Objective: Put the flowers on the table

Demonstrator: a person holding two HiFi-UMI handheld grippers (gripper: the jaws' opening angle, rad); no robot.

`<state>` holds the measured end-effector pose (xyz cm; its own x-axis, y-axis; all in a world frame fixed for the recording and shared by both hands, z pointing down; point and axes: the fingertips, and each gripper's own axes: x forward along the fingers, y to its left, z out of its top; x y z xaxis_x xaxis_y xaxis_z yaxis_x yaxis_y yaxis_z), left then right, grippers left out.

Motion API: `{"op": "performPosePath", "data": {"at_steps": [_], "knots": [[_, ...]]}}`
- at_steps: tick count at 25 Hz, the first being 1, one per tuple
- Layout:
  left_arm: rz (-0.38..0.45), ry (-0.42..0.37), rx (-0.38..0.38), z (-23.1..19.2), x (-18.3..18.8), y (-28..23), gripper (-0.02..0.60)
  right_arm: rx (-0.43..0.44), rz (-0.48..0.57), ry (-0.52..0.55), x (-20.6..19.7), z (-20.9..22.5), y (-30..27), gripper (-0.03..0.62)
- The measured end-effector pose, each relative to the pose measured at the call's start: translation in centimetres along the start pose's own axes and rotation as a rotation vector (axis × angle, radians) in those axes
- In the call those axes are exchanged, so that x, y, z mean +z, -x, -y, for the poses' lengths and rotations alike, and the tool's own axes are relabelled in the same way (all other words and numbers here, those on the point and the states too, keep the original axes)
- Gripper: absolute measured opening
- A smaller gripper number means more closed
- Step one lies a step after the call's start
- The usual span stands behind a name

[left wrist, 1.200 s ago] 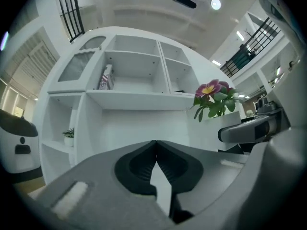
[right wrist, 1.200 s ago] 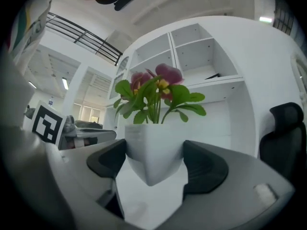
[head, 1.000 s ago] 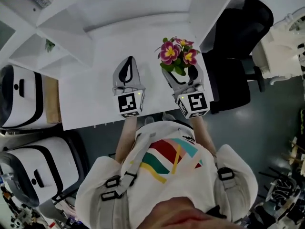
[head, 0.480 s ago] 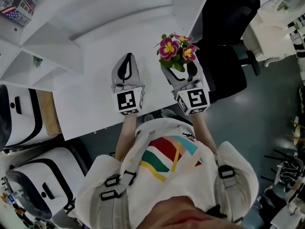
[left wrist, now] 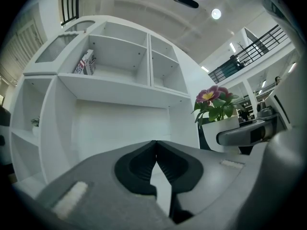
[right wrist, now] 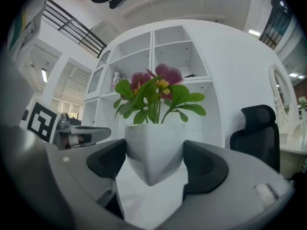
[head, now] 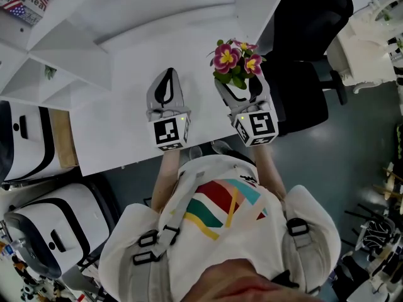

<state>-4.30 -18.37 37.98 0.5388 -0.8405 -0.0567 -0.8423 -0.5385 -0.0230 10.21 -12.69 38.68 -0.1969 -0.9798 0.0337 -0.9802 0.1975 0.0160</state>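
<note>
Over white tabletop (head: 126,124), barely shifted: still clamps white-potted pink flowers (head: 234,60) in right gripper (head: 239,93), beside closed, empty left gripper (head: 167,74); not yet set down.

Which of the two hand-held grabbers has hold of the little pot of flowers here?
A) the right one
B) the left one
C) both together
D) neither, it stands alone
A: the right gripper has its fingers pressed against both sides of the white flower pot, while the left gripper is shut with nothing between its fingers.
</note>
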Motion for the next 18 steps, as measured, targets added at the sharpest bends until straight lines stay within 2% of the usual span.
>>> {"op": "performPosePath", "data": {"at_steps": [10, 18], "knots": [[-0.035, -0.02, 0.039, -0.5, -1.1, 0.8, 0.005, 0.013, -0.048, 0.005, -3.0, 2.9, -3.3, 0.374], [-0.072, -0.028, 0.054, -1.0, -2.3, 0.7, 0.005, 0.003, -0.12, 0.017, -6.9, 5.9, -8.3, 0.374]]}}
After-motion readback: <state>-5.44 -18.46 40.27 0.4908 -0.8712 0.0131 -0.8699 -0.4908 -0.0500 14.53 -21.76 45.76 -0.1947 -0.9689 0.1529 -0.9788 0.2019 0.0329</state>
